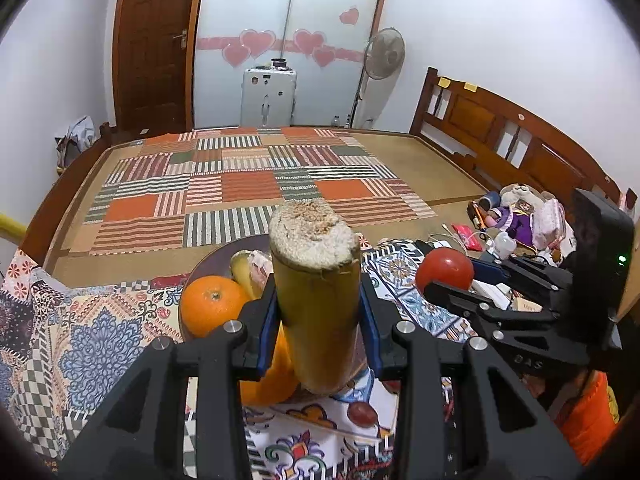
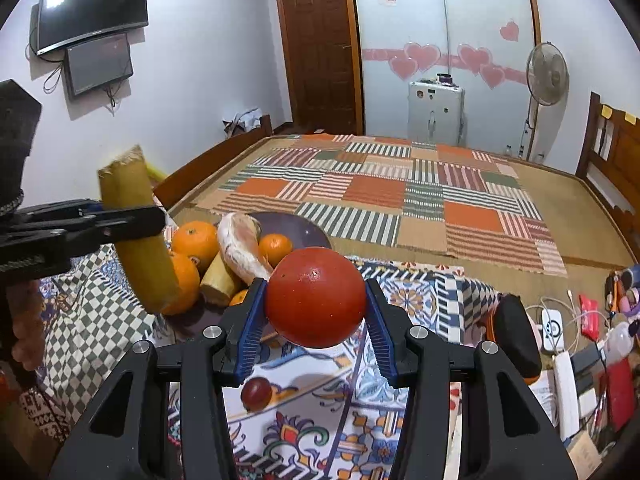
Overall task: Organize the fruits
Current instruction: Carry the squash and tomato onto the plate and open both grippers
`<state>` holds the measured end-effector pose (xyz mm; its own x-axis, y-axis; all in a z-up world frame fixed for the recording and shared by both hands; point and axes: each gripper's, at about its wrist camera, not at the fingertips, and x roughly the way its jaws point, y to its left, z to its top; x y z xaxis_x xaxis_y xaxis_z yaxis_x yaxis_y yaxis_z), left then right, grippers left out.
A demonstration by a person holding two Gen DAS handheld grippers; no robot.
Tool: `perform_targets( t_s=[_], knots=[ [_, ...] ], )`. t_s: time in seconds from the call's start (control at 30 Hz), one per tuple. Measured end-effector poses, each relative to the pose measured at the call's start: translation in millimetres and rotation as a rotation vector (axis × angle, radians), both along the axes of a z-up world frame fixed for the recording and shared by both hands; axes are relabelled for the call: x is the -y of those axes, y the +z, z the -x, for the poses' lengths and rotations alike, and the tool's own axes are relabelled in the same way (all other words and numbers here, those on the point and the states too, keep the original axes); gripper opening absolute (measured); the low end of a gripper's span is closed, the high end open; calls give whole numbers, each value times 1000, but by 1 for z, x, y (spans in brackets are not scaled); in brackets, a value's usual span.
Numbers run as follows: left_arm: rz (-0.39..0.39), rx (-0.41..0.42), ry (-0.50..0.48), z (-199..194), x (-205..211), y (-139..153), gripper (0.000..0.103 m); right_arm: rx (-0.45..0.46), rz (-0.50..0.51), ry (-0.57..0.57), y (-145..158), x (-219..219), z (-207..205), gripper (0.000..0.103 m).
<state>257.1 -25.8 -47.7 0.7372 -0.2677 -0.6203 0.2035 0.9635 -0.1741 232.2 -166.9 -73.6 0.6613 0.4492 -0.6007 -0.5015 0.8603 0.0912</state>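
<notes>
My left gripper [image 1: 319, 312] is shut on a yellow-green sugarcane piece [image 1: 316, 292] and holds it upright above the patterned cloth, next to the dark plate [image 1: 216, 256]. The plate holds oranges [image 1: 212, 304], a banana [image 1: 244, 272] and other fruit. My right gripper [image 2: 316, 304] is shut on a red tomato [image 2: 316, 296], lifted above the cloth right of the plate [image 2: 296, 224]. In the right wrist view the left gripper [image 2: 132, 220] holds the sugarcane piece [image 2: 136, 232] at left, beside oranges [image 2: 192, 240] and another cane piece [image 2: 218, 280]. A small dark red fruit [image 2: 256, 392] lies on the cloth.
The patterned cloth [image 2: 304, 432] covers the near surface, with a striped patchwork mat [image 1: 240, 188] beyond. Cables, a toy and boxes [image 1: 516, 220] clutter the right. A wooden headboard [image 1: 500, 132], a fan [image 1: 384, 56] and a white case [image 1: 268, 96] stand farther off.
</notes>
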Motion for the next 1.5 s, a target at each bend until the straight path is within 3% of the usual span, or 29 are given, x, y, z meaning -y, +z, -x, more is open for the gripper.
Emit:
perform_targets(
  t_s=[0.47, 0.63, 0.8, 1.07, 1.33, 1.5],
  knots=[
    [119, -85, 44, -40, -10, -16, 37, -12, 24, 8, -9, -20, -26, 45],
    [198, -129, 89, -51, -27, -25, 39, -19, 45, 10, -12, -24, -31, 45],
    [227, -158, 142, -61, -39, -35, 45, -38, 52, 20, -15, -30, -38, 45],
    [167, -173, 192, -67, -40, -44, 56, -74, 77, 23, -24, -44, -54, 45],
    [92, -156, 156, -67, -36, -47, 62, -118, 65, 30, -32, -49, -62, 45],
    [89, -158, 148, -67, -37, -47, 64, -126, 89, 27, -37, -52, -63, 46]
  ],
)
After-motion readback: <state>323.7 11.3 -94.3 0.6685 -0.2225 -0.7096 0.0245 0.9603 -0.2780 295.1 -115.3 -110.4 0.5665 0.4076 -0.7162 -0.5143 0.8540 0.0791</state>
